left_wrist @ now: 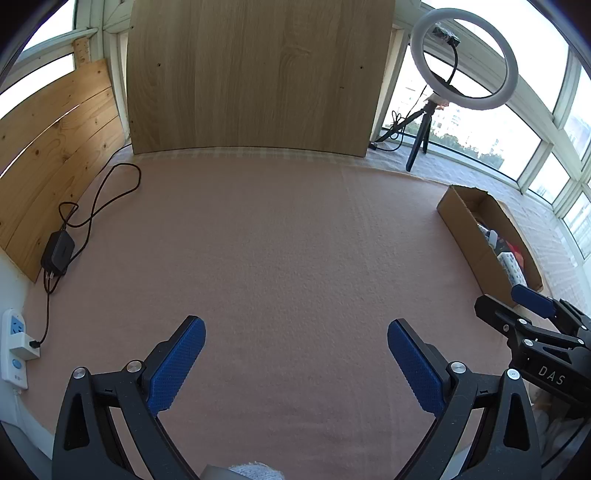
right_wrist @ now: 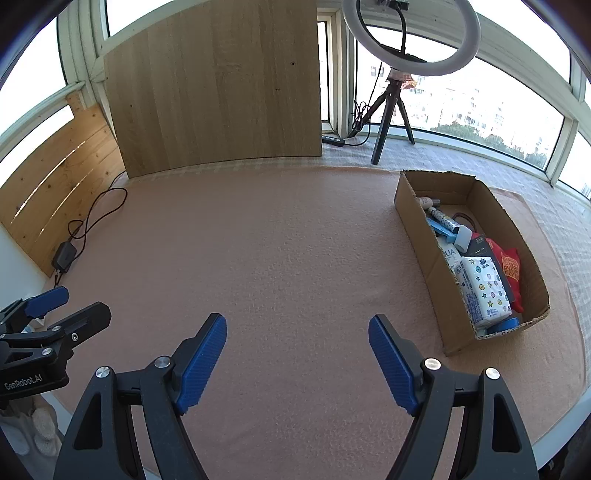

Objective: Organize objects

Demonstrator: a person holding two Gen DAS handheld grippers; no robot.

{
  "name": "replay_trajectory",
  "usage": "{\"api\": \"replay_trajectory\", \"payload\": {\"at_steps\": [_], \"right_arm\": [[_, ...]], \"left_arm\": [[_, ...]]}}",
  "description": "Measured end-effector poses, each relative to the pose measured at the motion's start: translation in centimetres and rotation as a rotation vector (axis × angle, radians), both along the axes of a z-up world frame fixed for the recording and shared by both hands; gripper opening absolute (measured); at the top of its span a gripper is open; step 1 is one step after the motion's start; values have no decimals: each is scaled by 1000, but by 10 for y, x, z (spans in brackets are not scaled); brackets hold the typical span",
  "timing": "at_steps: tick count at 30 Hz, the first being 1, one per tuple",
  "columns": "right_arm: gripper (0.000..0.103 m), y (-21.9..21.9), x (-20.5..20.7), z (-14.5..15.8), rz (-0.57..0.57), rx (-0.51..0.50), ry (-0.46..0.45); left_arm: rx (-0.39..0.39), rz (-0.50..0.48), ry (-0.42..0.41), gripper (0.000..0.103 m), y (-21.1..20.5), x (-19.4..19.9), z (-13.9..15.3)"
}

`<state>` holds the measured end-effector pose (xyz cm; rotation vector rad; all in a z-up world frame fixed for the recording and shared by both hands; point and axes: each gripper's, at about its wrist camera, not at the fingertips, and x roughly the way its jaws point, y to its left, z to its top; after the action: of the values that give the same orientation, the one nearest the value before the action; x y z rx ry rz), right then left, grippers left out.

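While both claws hang above the pink felt-covered tabletop (right_wrist: 288, 258), neither grips anything: the left claw (left_wrist: 295, 365) has its two blue pads spread wide with bare cloth between them, and the right claw (right_wrist: 297, 363) stands equally wide apart and empty. There is one cardboard box (right_wrist: 417, 229), open at the top, lying near the right edge of the tabletop, well apart from the left claw and just off to the right of the right claw. All the task's loose things sit inside this box: one tissue pack (right_wrist: 484, 291) printed with stars and dots at the near end, one red pouch (right_wrist: 511, 269) beside it against the far wall, one black box (right_wrist: 487, 247) between them, one white carton (right_wrist: 448, 254) with blue lettering, one patterned tube (right_wrist: 445, 219), one small beige bottle (right_wrist: 426, 202) at the far end, and a blue roll (right_wrist: 504, 325) partly hidden under the tissue pack; a few more items lie there too crowded to name. Elsewhere stand one ring light (right_wrist: 410, 33) on a tripod at the back, two wooden boards, a large one (right_wrist: 214, 88) upright and a knotty one (right_wrist: 55, 184) at the left, one black power adapter (left_wrist: 57, 251) with its looped cable, and one white power strip (left_wrist: 13, 347) at the left edge.
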<state>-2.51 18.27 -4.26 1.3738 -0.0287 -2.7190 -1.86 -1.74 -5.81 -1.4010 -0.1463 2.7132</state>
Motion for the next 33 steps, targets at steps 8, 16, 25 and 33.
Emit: {"api": "replay_trajectory", "payload": {"at_steps": [8, 16, 25, 33], "right_arm": [[76, 2, -3, -2, -2, 2, -7], [76, 6, -6, -6, -7, 3, -20], [77, 9, -8, -8, -10, 3, -26], [77, 9, -9, -10, -8, 2, -31]], "left_arm": [[2, -1, -2, 101, -1, -3, -1], [4, -3, -9, 101, 0, -8, -4], [2, -8, -14, 101, 3, -12, -7], [1, -5, -17, 101, 2, -13, -7]]}}
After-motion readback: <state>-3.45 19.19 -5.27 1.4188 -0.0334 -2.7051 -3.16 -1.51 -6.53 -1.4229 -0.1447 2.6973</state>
